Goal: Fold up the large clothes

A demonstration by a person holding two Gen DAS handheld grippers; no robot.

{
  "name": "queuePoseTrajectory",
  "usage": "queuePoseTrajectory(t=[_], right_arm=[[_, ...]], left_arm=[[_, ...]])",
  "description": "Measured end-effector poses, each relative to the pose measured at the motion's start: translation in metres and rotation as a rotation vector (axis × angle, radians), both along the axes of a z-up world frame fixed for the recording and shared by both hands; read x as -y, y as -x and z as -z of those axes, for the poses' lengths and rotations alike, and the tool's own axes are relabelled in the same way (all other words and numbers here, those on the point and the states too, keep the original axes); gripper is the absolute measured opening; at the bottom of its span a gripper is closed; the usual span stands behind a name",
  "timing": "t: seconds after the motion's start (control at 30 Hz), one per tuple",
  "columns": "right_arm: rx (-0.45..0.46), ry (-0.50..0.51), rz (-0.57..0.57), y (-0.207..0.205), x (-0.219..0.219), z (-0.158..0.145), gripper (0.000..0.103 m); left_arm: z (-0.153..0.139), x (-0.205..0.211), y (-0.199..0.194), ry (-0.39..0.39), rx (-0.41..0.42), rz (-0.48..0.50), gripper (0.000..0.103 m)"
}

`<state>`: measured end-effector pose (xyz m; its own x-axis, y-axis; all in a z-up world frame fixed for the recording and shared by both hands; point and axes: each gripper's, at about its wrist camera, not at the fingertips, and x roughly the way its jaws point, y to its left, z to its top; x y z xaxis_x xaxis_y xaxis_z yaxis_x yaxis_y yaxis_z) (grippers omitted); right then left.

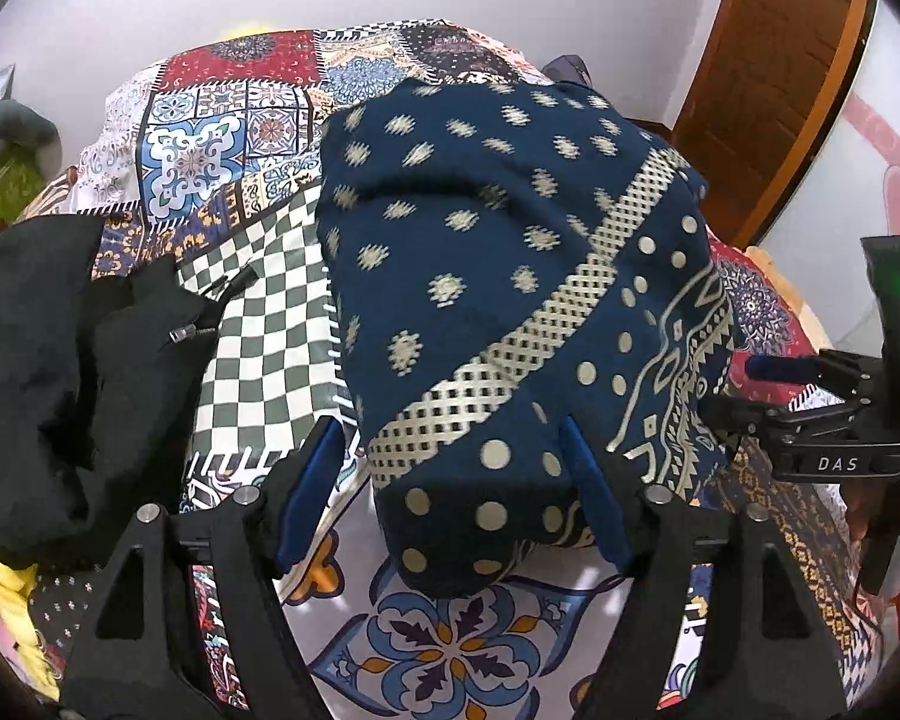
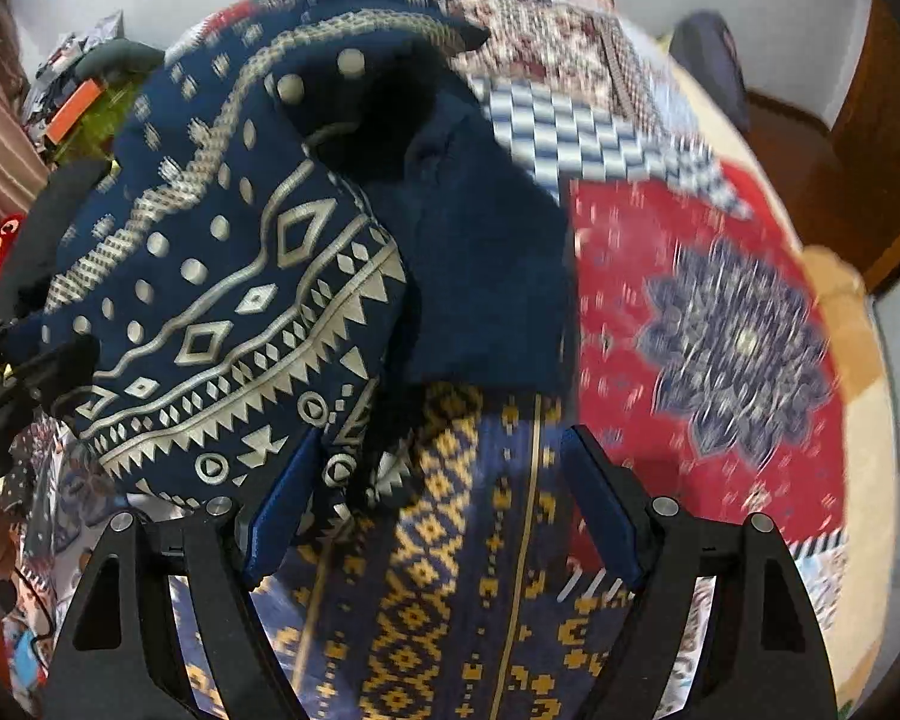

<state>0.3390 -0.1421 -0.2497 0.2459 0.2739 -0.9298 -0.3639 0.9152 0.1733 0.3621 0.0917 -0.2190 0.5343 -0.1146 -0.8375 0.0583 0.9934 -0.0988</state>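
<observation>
A navy garment (image 1: 480, 252) with cream dots and geometric bands lies folded in a bundle on the patchwork bedsheet (image 1: 228, 138). My left gripper (image 1: 450, 486) is open and straddles the bundle's near end; its left pad (image 1: 309, 480) stands clear of the cloth and its right pad (image 1: 588, 498) sits against the fold. In the right wrist view the same garment (image 2: 228, 300) fills the left half. My right gripper (image 2: 444, 492) is open over the sheet, with a garment corner beside its left pad (image 2: 276, 516) and nothing pinched. The view is blurred.
A heap of black clothing (image 1: 48, 360) with a zip pull lies left of the garment. A wooden door (image 1: 768, 60) stands at the back right. The bed's pale edge (image 2: 864, 420) runs along the right. Clutter (image 2: 72, 102) sits beyond the far left.
</observation>
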Motion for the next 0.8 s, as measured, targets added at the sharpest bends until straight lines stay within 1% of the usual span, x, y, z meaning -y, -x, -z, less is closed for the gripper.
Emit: queuePoseTrajectory(t=[0.07,0.13,0.23,0.33,0.43,0.53,0.6,0.63,0.73,0.8], right_arm=[[0.0,-0.013,0.011,-0.001,0.005,-0.008,0.078],[0.048,-0.015,-0.005,-0.003,0.004,-0.024,0.078],[0.128,-0.035,-0.026,-0.01,-0.003,-0.05,0.078],[0.18,-0.071,-0.03,-0.022,-0.013,-0.066,0.079],[0.199,-0.084,-0.011,-0.037,-0.024,-0.067,0.078],[0.163,-0.097,-0.004,-0.056,-0.031,-0.054,0.078],[0.146,-0.076,0.01,-0.066,-0.029,-0.045,0.078],[0.127,-0.086,0.009,-0.072,-0.026,-0.039,0.079],[0.097,-0.122,0.019,-0.071,-0.012,-0.038,0.08],[0.114,-0.122,0.026,-0.067,-0.006,-0.043,0.08]], left_arm=[[-0.001,0.005,0.004,-0.038,0.028,0.005,0.075],[-0.001,0.005,0.004,-0.059,0.04,0.008,0.075],[-0.002,0.006,0.004,-0.072,0.043,0.008,0.075],[-0.003,0.008,0.005,-0.088,0.053,0.01,0.076],[-0.003,0.008,0.006,-0.081,0.053,0.004,0.076],[-0.003,0.007,0.006,-0.074,0.051,0.002,0.077],[-0.003,0.006,0.005,-0.072,0.052,0.003,0.078],[-0.004,0.006,0.006,-0.071,0.052,0.004,0.078],[-0.004,0.007,0.005,-0.069,0.051,0.008,0.078],[-0.003,0.007,0.006,-0.076,0.052,0.009,0.079]])
